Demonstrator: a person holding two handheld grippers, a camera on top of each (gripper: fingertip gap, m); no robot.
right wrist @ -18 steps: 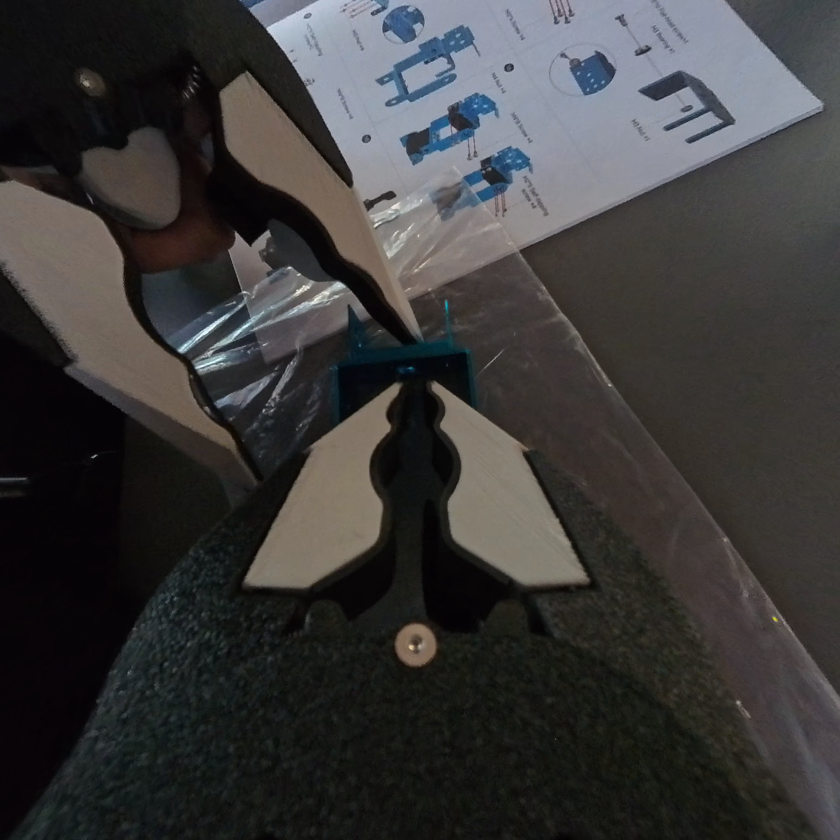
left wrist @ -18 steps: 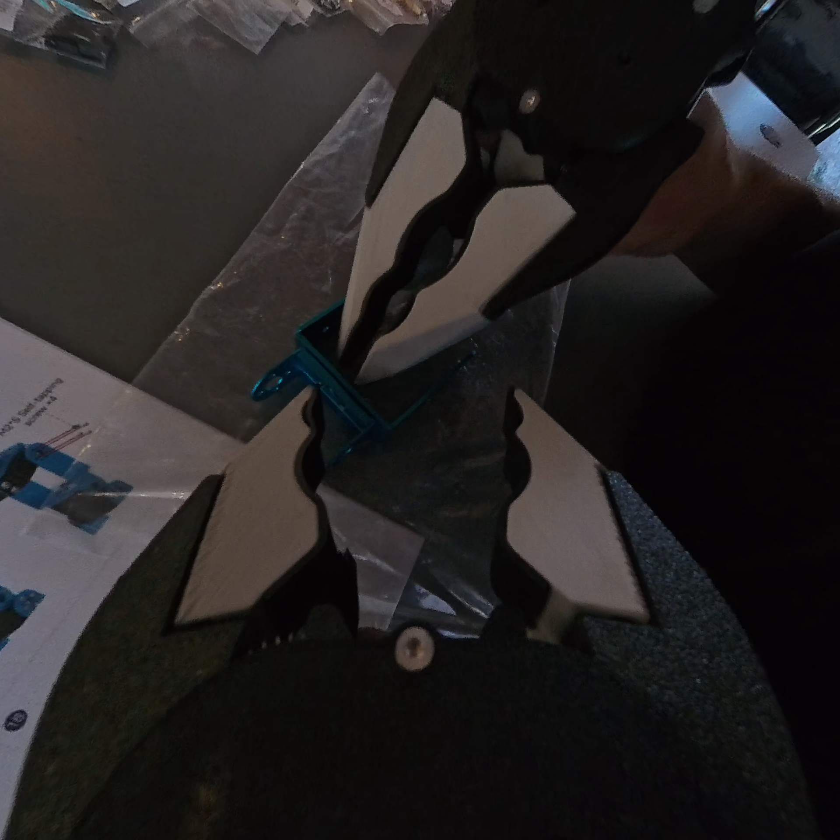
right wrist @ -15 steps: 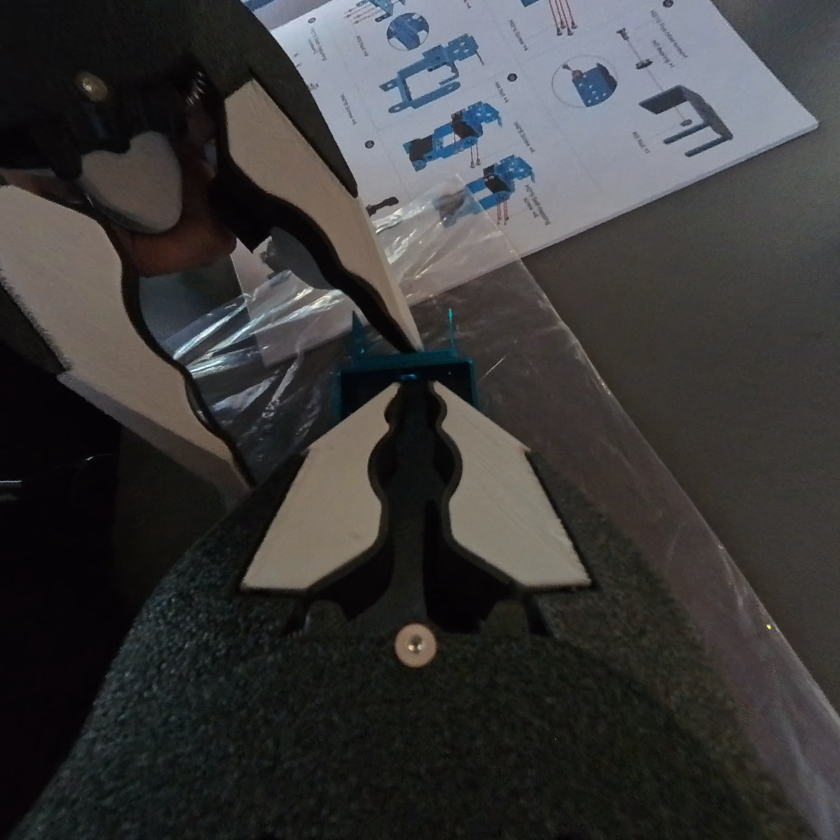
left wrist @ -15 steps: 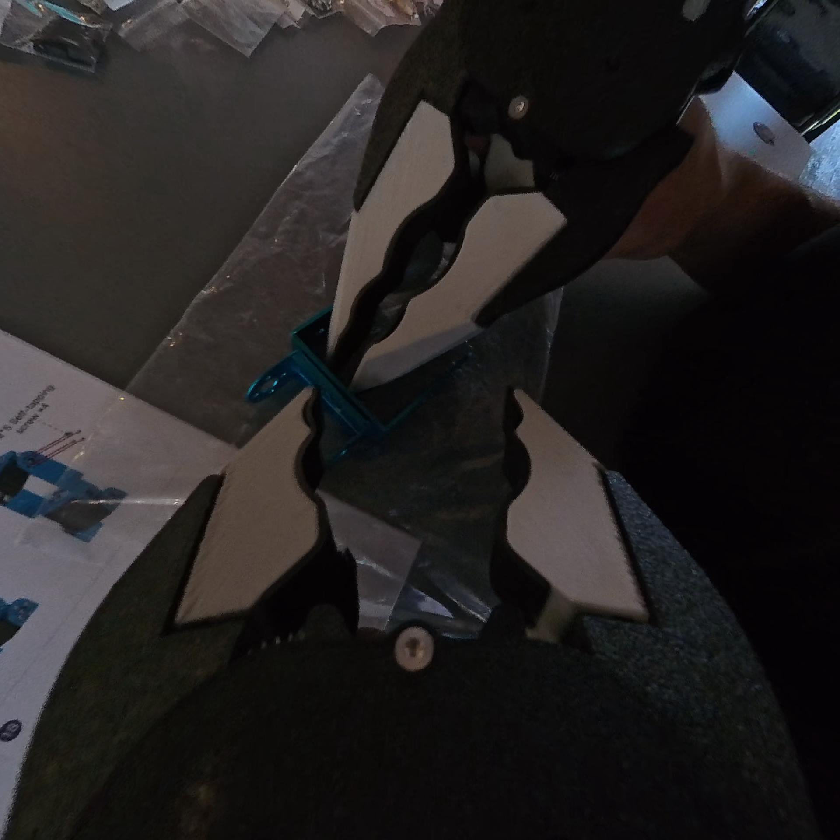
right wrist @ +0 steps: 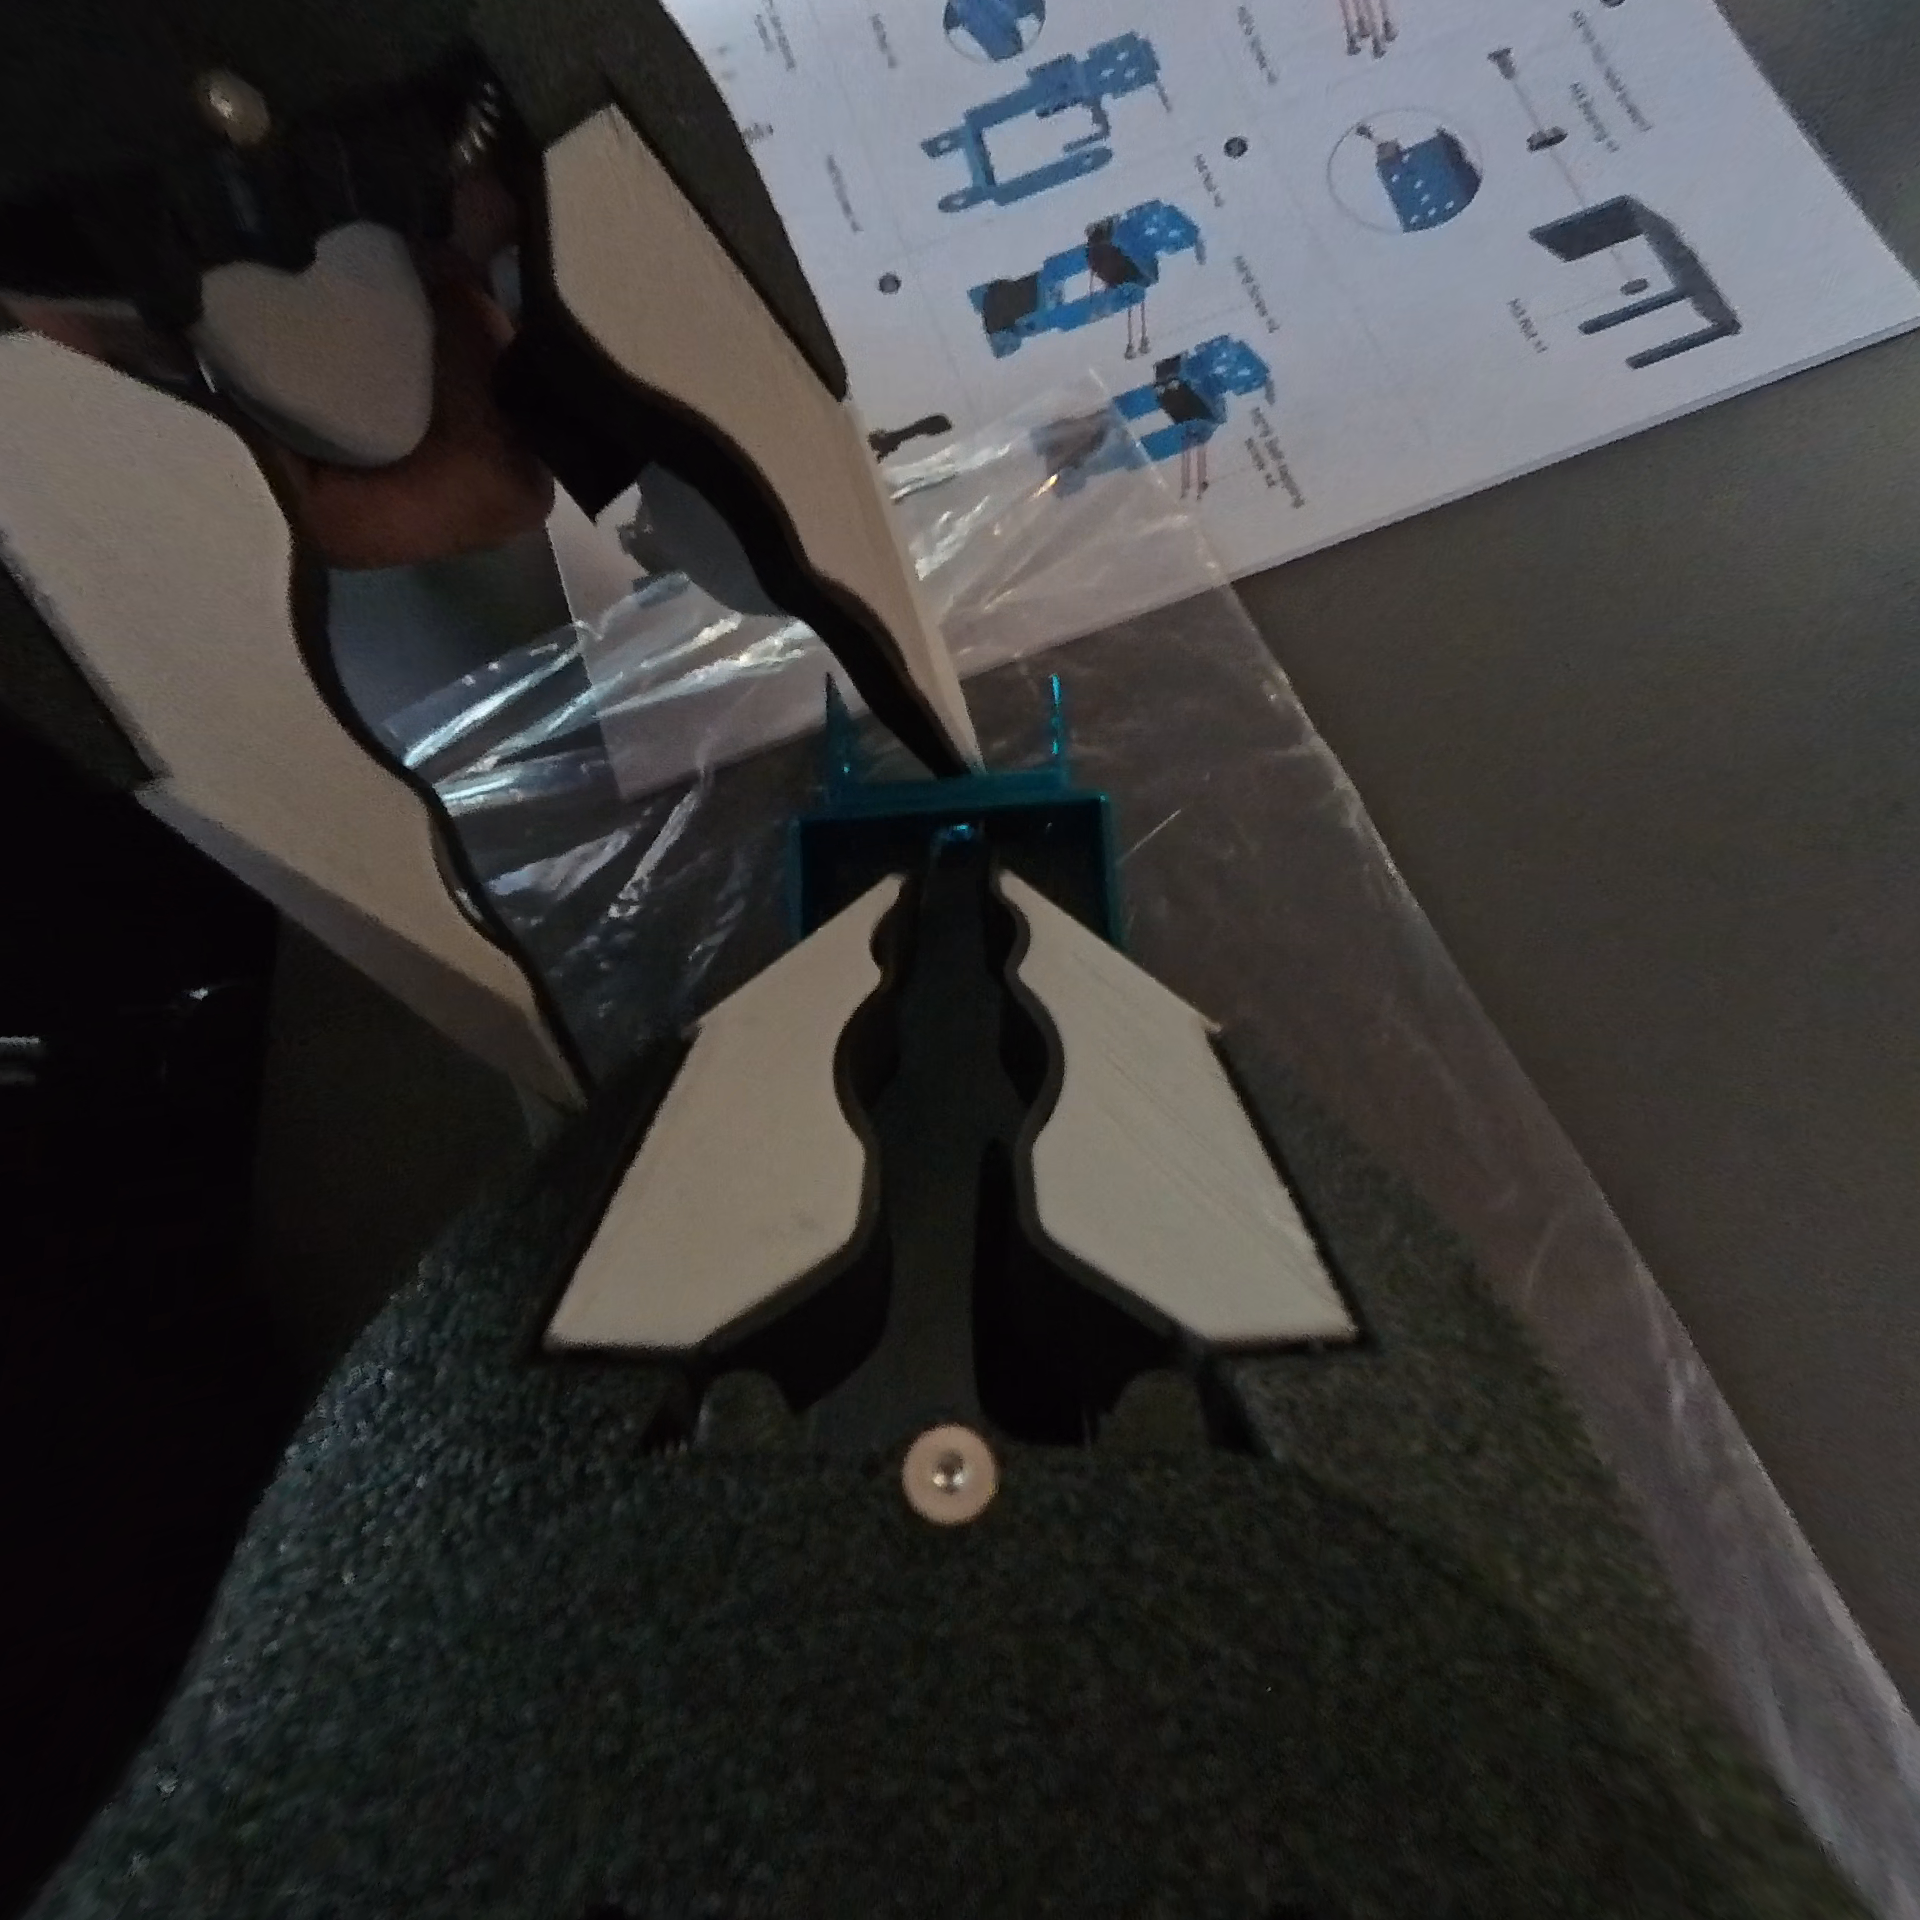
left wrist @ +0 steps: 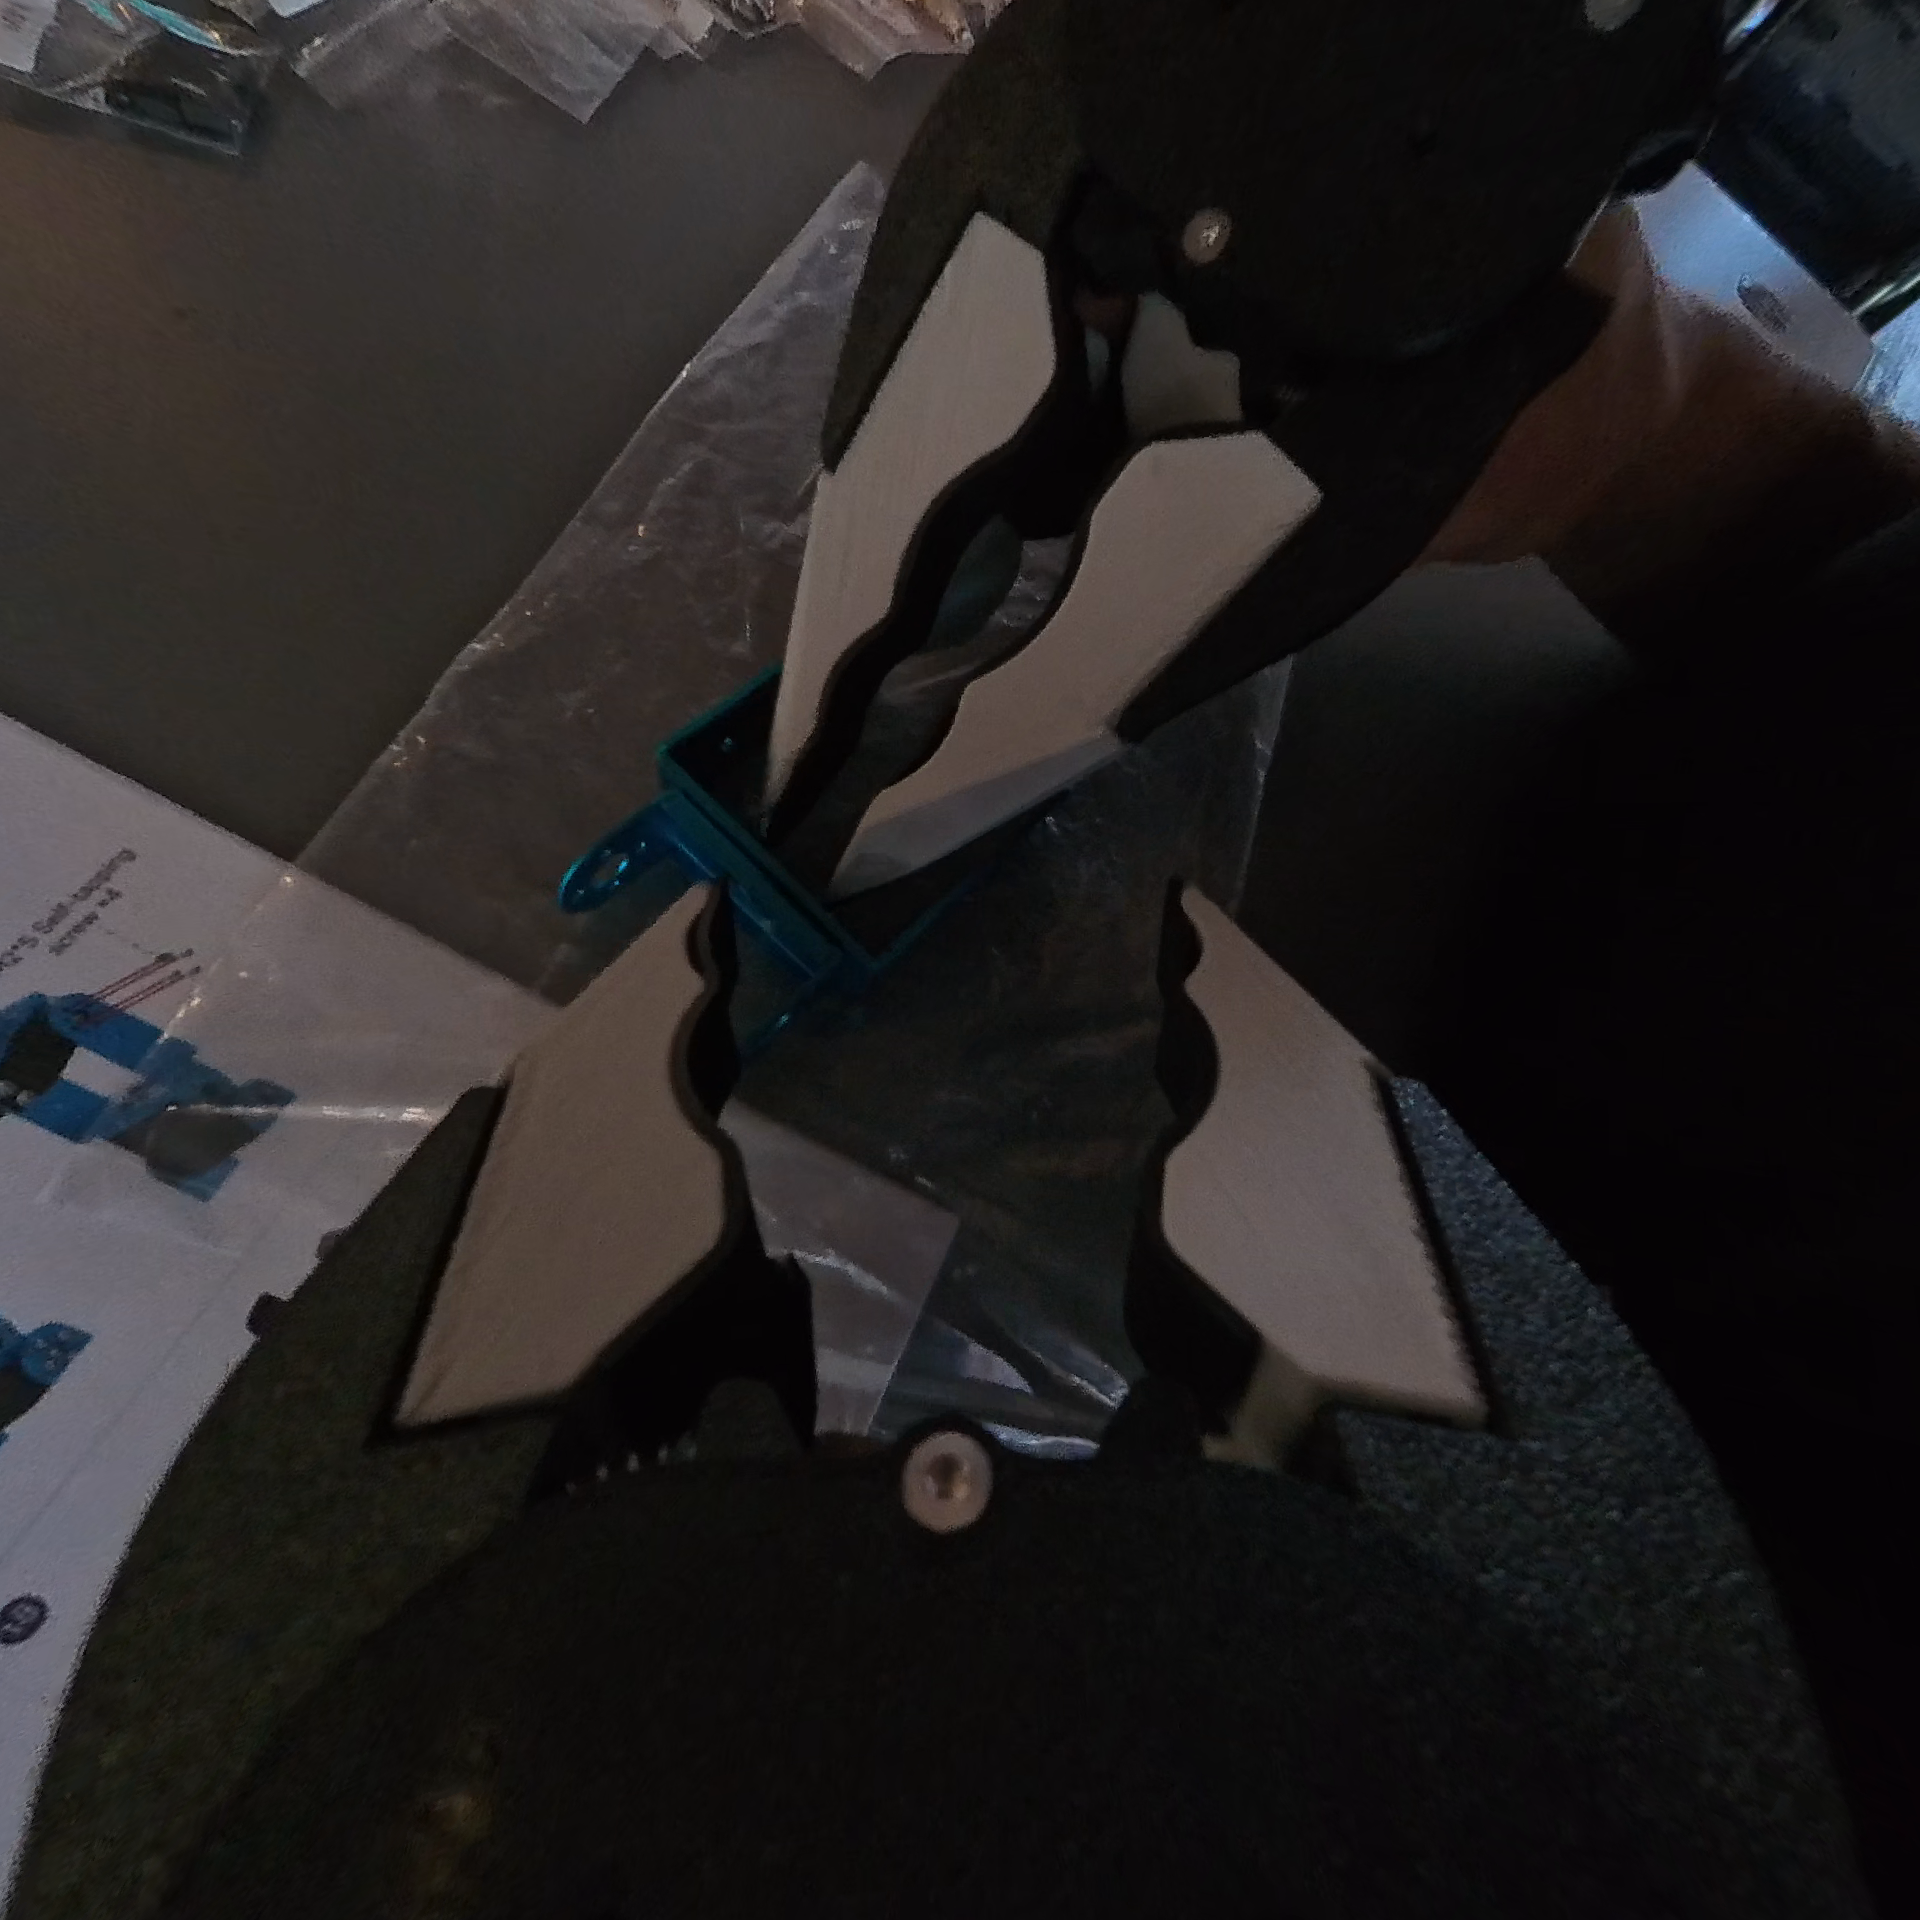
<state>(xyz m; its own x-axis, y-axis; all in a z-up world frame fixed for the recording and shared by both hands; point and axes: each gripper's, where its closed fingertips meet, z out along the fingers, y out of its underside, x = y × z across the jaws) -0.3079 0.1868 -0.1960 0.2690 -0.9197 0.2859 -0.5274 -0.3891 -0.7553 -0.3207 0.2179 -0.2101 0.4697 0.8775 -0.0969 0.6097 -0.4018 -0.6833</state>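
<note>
The right gripper has its two white fingers pressed nearly together, pinching the near wall of a small blue metal bracket. The bracket is a shallow open frame with little upright tabs on its far side, and it sits on a clear plastic bag spread over the dark table.

The left gripper is spread wide. Its left fingertip is just beside the bracket's near corner, perhaps touching (the dim light makes contact hard to judge), while its right finger stands well clear over the bag.

A white instruction sheet with blue diagrams lies on the table beyond the bag, one corner tucked under the plastic. More small clear packets lie at the table's far edge.
</note>
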